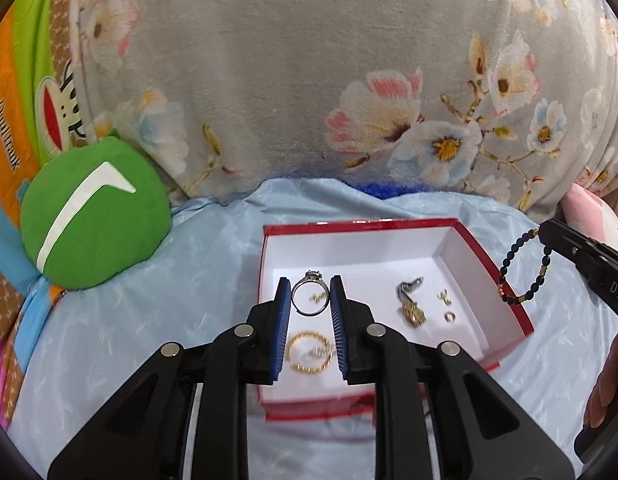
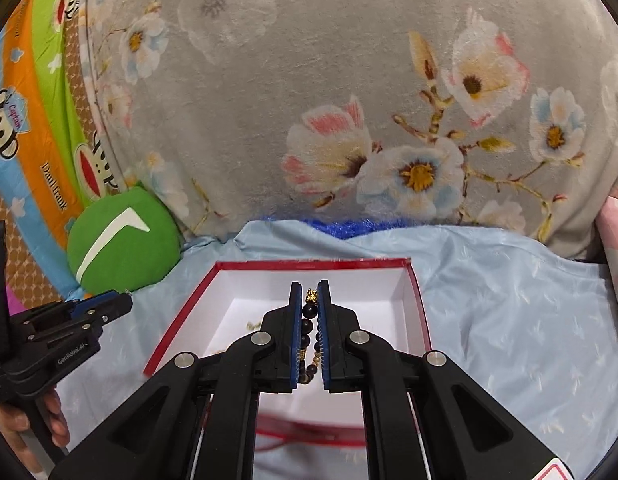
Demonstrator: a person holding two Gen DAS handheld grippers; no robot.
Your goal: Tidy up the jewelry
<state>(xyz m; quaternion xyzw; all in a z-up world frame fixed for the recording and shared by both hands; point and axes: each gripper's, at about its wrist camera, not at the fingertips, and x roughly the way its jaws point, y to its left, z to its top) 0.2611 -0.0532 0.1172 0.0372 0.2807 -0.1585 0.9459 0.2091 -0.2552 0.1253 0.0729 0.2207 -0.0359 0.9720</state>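
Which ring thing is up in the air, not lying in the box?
The silver ring, pinched in the left gripper. The gold ring lies flat on the box floor.

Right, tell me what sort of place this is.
Most likely a bed in a bedroom: a light blue sheet underneath, a grey floral blanket heaped behind, a green plush cushion beside it, and a red jewelry box resting on the sheet.

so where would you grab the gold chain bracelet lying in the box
Grip the gold chain bracelet across one side of its loop, coming straight down from above: it lies flat on the floor of the red box, whose walls block a sideways approach.
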